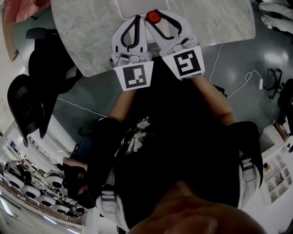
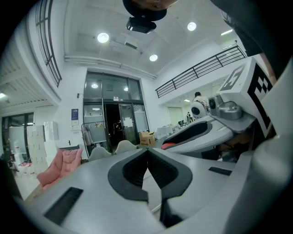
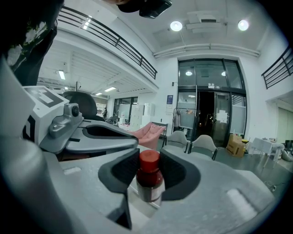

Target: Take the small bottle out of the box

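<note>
The small bottle (image 3: 149, 179) has a red cap and dark brownish glass, and stands upright between the black pads of my right gripper (image 3: 149, 162), which is shut on it. From the head view only its red cap (image 1: 153, 17) shows, at the tips of the right gripper (image 1: 154, 15) over the marble table (image 1: 87, 36). My left gripper (image 1: 138, 19) sits right beside it on the left. Its jaws meet at the tip in the left gripper view (image 2: 147, 151), with nothing between them. A white box-like shape (image 1: 122, 9) lies just beyond the grippers.
The person's dark shirt and arms fill the middle of the head view. A black chair (image 1: 43, 68) stands left of the table, and white cables (image 1: 238, 84) run over the grey floor on the right. Grey chairs (image 3: 192, 142) stand ahead in the right gripper view.
</note>
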